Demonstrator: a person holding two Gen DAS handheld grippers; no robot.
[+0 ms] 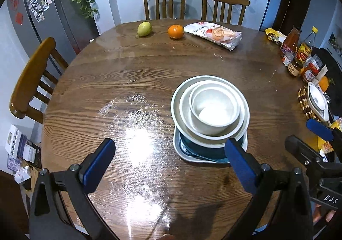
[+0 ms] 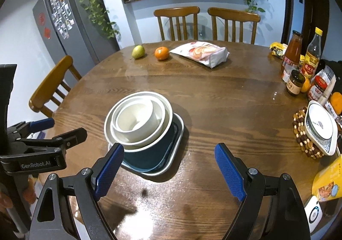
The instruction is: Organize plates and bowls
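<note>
A stack of nested white bowls (image 1: 213,109) sits in a dark blue bowl (image 1: 205,150) on a square white plate (image 1: 181,150) on the round wooden table (image 1: 119,81). The stack also shows in the right wrist view (image 2: 139,122), with the blue bowl (image 2: 158,152) and the plate (image 2: 171,165). My left gripper (image 1: 171,154) is open and empty, near the stack's front left. My right gripper (image 2: 168,165) is open and empty, just in front of the stack. A second square white plate (image 2: 320,126) rests on a beaded trivet (image 2: 299,133) at the right.
A pear (image 1: 144,28), an orange (image 1: 176,31) and a snack bag (image 1: 215,34) lie at the table's far side. Bottles and jars (image 2: 303,62) crowd the right edge. Wooden chairs (image 1: 164,0) stand around the table; a fridge (image 1: 42,5) is at the left.
</note>
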